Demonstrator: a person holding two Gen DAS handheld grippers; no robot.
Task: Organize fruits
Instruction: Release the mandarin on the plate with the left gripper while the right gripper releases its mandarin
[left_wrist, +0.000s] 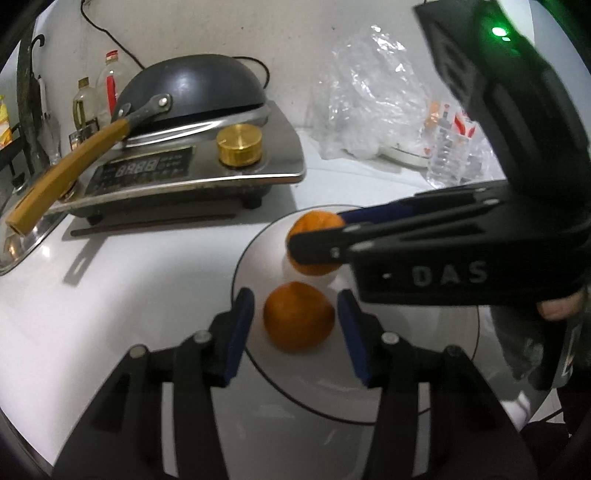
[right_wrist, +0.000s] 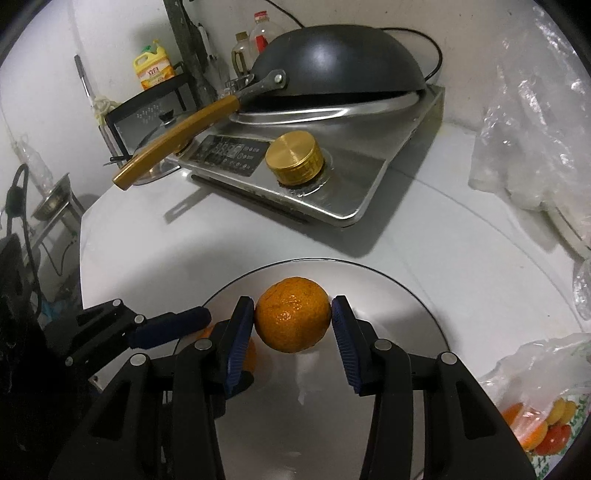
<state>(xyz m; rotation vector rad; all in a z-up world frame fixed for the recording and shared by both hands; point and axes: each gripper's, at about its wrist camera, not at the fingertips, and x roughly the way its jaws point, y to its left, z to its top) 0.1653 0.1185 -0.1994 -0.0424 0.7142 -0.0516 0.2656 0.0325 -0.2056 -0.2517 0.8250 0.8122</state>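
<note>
1. Two mandarins lie on a round grey plate (right_wrist: 406, 295) that sits on the white tabletop (right_wrist: 461, 236), in front of an induction cooker (right_wrist: 332, 192) with an upturned wok (right_wrist: 340, 70) on it.
2. The right hand-held gripper (right_wrist: 293, 325) brackets the far mandarin (right_wrist: 293, 314). Its left blue pad touches the peel; the right pad looks just at the skin, and I cannot tell whether it presses. In the left wrist view the same fruit (left_wrist: 314, 243) sits between those fingers, apparently resting on or only just above the plate.
3. The left hand-held gripper (left_wrist: 295, 332) stands wide around the near mandarin (left_wrist: 298, 316), with a clear gap on each side, so nothing is held.
4. Handling, as a judgement: a mandarin is light, with a loose, soft peel over yielding flesh. A hard squeeze would bruise it or split the skin; a weak one lets the round body roll out.
5. Best hold: across the widest girth, pads flat on opposite sides and level with the middle, not near the top or bottom, where the curve would squirt it free.
6. The pebbled peel should give the ribbed pads fair friction.
7. More fruit shows inside a plastic bag (right_wrist: 539, 417) at the right edge, near the plate.
</note>
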